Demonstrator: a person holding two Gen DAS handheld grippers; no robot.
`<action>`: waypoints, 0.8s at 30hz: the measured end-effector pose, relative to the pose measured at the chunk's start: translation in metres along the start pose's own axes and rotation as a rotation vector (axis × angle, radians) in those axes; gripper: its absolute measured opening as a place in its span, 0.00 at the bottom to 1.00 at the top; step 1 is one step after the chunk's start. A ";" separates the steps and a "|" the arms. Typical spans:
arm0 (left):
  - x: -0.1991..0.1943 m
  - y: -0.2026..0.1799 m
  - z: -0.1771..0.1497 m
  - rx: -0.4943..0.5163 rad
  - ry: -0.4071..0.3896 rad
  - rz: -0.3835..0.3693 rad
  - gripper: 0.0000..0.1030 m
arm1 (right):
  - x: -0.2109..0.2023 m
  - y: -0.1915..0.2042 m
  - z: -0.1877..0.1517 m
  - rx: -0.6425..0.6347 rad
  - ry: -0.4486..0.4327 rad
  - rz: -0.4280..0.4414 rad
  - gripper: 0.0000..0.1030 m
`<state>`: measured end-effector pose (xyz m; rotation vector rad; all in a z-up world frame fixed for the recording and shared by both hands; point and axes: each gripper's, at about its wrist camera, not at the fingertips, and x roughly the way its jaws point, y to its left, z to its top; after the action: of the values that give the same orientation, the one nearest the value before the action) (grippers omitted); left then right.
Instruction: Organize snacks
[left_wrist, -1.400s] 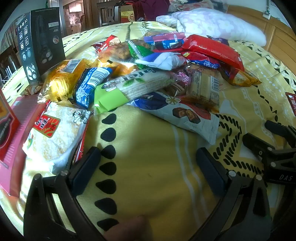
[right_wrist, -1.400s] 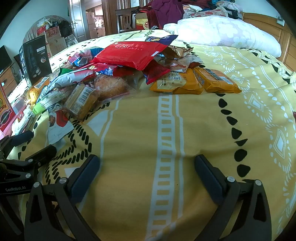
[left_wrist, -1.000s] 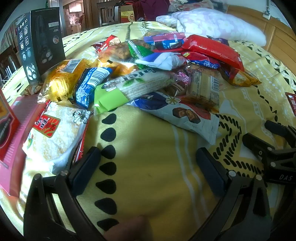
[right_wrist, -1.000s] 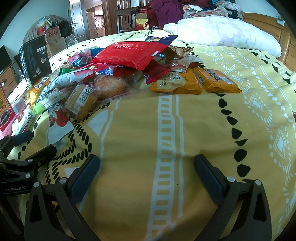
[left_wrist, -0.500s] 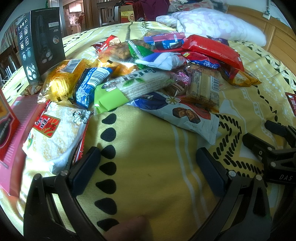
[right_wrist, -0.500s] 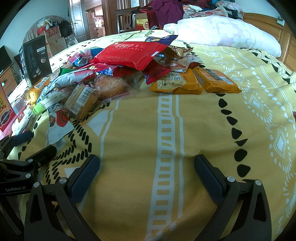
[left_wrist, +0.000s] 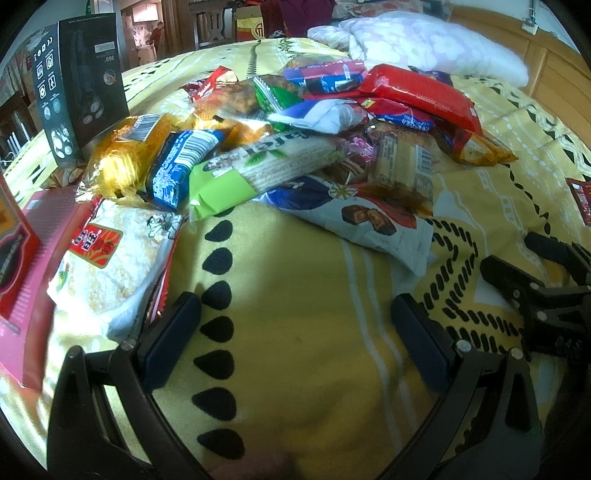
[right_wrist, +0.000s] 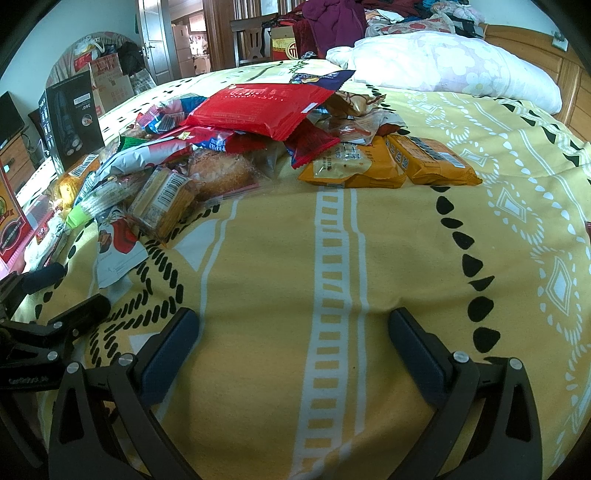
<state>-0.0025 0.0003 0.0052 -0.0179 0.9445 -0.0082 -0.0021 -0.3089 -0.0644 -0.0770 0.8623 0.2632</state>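
While nothing has shifted over the last second or so, we have yet to start sorting.
Both the left hand-held gripper (left_wrist: 295, 325) and the right hand-held gripper (right_wrist: 293, 332) hang with jaws apart and empty over bare bedspread (right_wrist: 332, 258) near the bed's foot edge; the snacks (left_wrist: 295, 147) lie heaped toward the bed's middle and left edge, untouched, so we judge every step remains.

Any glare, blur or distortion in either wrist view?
Left wrist: glare on the yellow pack, pink box smeared at the edge, strong fisheye bending. Right wrist: pillow blown out white, bedspread evenly lit and sharp, corners vignetted black.
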 end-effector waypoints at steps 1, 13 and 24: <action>0.001 0.002 0.001 -0.003 0.014 -0.010 1.00 | 0.001 0.000 0.000 0.000 0.000 0.000 1.00; -0.067 0.040 -0.009 -0.018 0.027 -0.182 0.96 | -0.023 0.006 0.018 -0.054 0.027 -0.001 1.00; -0.093 0.055 0.001 -0.059 -0.012 -0.268 0.96 | 0.023 0.045 0.152 -0.581 0.072 0.013 1.00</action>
<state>-0.0563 0.0569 0.0797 -0.1986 0.9244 -0.2281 0.1134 -0.2341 0.0187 -0.6251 0.8361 0.5206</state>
